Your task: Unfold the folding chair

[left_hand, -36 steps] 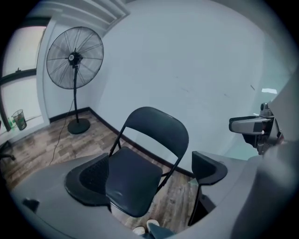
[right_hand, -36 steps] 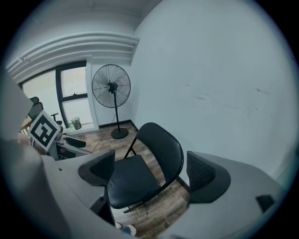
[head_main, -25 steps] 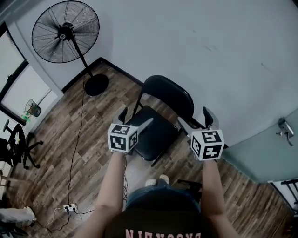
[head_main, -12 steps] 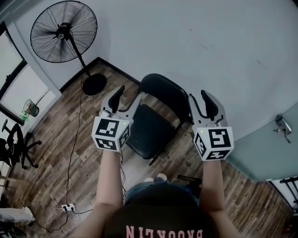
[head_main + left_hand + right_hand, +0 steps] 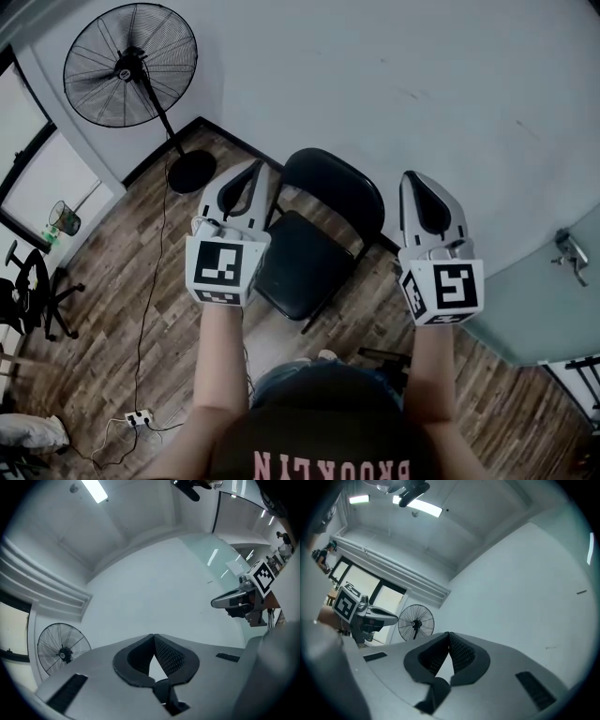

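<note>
Below, chair (image 5: 302, 264) stands between left tongs (image 5: 251, 174), right tongs (image 5: 416, 184).

One folding chair (image 5: 302, 262) is counted; one pedestal fan (image 5: 131, 66) is seen; two grippers are tallied, left gripper (image 5: 253, 169) and right gripper (image 5: 412, 178); one office chair (image 5: 30, 286) and one power strip (image 5: 141, 418) are noted.

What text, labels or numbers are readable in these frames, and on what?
"BROOKLYN": pink letters on the person's dark shirt, upside down in the head view.
Black-and-white marker cube on the left gripper, and the one on the right gripper: coded squares, no letters.
Black metal folding chair and black pedestal fan: no readable print.
</note>
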Tool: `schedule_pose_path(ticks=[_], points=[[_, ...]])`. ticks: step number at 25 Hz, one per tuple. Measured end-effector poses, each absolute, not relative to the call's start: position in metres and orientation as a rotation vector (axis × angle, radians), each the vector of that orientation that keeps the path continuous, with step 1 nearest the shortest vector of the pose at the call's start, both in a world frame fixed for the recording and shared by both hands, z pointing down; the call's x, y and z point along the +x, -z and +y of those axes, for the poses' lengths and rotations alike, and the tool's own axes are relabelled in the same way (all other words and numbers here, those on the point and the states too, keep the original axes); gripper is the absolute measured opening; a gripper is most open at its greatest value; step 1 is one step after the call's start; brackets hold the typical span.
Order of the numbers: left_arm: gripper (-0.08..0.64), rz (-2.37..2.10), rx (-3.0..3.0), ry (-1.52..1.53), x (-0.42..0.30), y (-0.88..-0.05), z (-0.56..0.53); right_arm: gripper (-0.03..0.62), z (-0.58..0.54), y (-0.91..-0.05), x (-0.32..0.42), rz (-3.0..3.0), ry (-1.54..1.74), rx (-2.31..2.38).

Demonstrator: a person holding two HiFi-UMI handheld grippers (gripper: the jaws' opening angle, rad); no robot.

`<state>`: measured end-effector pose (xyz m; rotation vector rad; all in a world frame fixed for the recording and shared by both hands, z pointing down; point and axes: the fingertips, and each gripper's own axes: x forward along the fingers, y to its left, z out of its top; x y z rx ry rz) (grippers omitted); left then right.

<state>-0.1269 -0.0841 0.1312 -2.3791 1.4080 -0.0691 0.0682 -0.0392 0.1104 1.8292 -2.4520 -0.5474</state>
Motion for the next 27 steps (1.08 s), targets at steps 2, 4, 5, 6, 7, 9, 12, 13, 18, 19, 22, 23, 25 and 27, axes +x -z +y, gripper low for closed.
schedule_pose_path(ticks=[2, 4, 5, 6, 7, 9, 12, 13, 18, 19, 22, 23, 25, 27], points=[[0.002, 1.403, -2.363, 0.045, -0.126, -0.124, -0.08, 0.0, -0.038, -0.108, 0.069, -2.452, 0.561, 1.828], [0.002, 1.403, -2.348, 0.022, -0.125, -0.118, -0.078, 0.0, -0.038, -0.107, 0.069, -2.438, 0.567, 1.826], [0.002, 1.401, -2.341, 0.018, -0.124, -0.116, -0.077, 0.0, -0.038, -0.108, 0.069, -2.428, 0.569, 1.825], [0.002, 1.397, -2.336, 0.017, -0.123, -0.115, -0.076, 0.0, -0.038, -0.108, 0.068, -2.421, 0.571, 1.824], [0.002, 1.394, -2.332, 0.018, -0.123, -0.114, -0.076, 0.0, -0.037, -0.109, 0.068, -2.419, 0.57, 1.823], [0.002, 1.392, -2.329, 0.018, -0.122, -0.113, -0.076, 0.0, -0.037, -0.11, 0.069, -2.416, 0.564, 1.826], [0.002, 1.394, -2.329, 0.015, -0.121, -0.112, -0.074, 0.0, -0.035, -0.109, 0.071, -2.409, 0.562, 1.835], [0.002, 1.397, -2.329, 0.012, -0.121, -0.112, -0.073, 0.0, -0.034, -0.108, 0.072, -2.41, 0.562, 1.839], [0.002, 1.419, -2.315, -0.002, -0.126, -0.109, -0.075, 0.0, -0.032, -0.104, 0.072, -2.409, 0.578, 1.847], [0.002, 1.42, -2.315, -0.005, -0.127, -0.109, -0.075, 0.0, -0.031, -0.104, 0.072, -2.408, 0.579, 1.848], [0.002, 1.436, -2.313, -0.001, -0.128, -0.109, -0.077, 0.0, -0.031, -0.104, 0.071, -2.408, 0.594, 1.831], [0.002, 1.447, -2.308, 0.004, -0.129, -0.109, -0.078, 0.0, -0.031, -0.103, 0.071, -2.411, 0.598, 1.826], [0.002, 1.466, -2.297, 0.009, -0.132, -0.108, -0.079, 0.0, -0.031, -0.103, 0.07, -2.414, 0.597, 1.825], [0.002, 1.482, -2.288, 0.008, -0.134, -0.107, -0.08, 0.0, -0.03, -0.102, 0.07, -2.415, 0.591, 1.827]])
